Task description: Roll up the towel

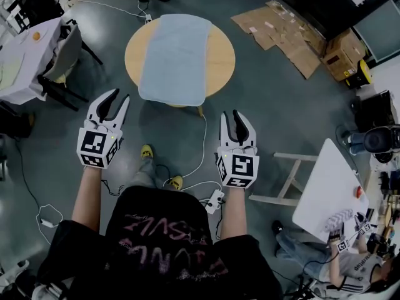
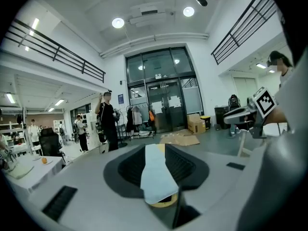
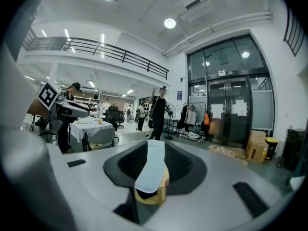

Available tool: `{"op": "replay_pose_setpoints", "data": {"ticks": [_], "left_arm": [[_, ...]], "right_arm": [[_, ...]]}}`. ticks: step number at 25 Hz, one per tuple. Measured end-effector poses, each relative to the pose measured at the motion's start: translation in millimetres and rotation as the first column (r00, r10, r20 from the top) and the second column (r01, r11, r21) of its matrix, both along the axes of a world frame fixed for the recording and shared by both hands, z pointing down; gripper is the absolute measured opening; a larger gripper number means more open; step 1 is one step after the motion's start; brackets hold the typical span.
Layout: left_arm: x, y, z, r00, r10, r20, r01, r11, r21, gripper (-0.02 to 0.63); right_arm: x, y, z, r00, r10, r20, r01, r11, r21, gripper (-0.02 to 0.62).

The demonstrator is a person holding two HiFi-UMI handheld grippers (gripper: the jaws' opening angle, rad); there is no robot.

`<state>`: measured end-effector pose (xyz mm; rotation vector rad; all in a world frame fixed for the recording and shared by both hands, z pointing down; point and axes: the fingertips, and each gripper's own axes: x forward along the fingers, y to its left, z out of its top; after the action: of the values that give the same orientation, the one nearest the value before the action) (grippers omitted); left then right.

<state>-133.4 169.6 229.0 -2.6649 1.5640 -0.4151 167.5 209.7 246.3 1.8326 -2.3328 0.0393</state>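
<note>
Left gripper and right gripper: jaws are seen parted on both and nothing is grasped. In each gripper view only the far-off towel is framed in the gap. A black-and-white square marker is carried on each gripper's cube, with no letters on it. Pink print on the person's black shirt is seen upside down and cannot be read. Sheets stuck on the glass doors are too small to read.

The light blue towel is laid flat, unrolled, across the round wooden table, with its near edge hung over the rim. It is well apart from both grippers. Between grippers and table, grey floor, a white cable and the person's yellow shoes are seen. A power strip is seen just beside the right forearm. Flattened cardboard and a cardboard box are laid on the floor right of the table. A cloth-covered table and grey chair are placed at left, and a white table at right. A person in black is seen standing beyond the round table.

Both bare forearms are stretched forward side by side. The grippers are pointed at the round table, tipped slightly down, and held over the floor short of it.
</note>
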Motion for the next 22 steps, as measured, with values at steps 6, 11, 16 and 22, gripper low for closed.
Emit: {"op": "replay_pose_setpoints", "data": {"ticks": [6, 11, 16, 22], "left_arm": [[-12, -30, 22, 1.000, 0.012, -0.007, -0.012, 0.999, -0.036, 0.132], [-16, -70, 40, 0.999, 0.046, 0.000, -0.046, 0.997, -0.064, 0.132], [-27, -106, 63, 0.995, 0.094, 0.019, -0.091, 0.989, -0.113, 0.132], [-37, -145, 83, 0.984, 0.171, 0.041, -0.164, 0.977, -0.136, 0.132]], "right_arm": [[-15, -29, 17, 0.999, 0.007, -0.048, -0.009, 0.999, -0.038, 0.116], [-30, -65, 31, 0.998, 0.011, -0.055, -0.015, 0.997, -0.075, 0.117], [-51, -96, 48, 0.996, 0.008, -0.090, -0.020, 0.991, -0.133, 0.117], [-72, -126, 68, 0.990, 0.009, -0.140, -0.035, 0.982, -0.184, 0.117]]}}
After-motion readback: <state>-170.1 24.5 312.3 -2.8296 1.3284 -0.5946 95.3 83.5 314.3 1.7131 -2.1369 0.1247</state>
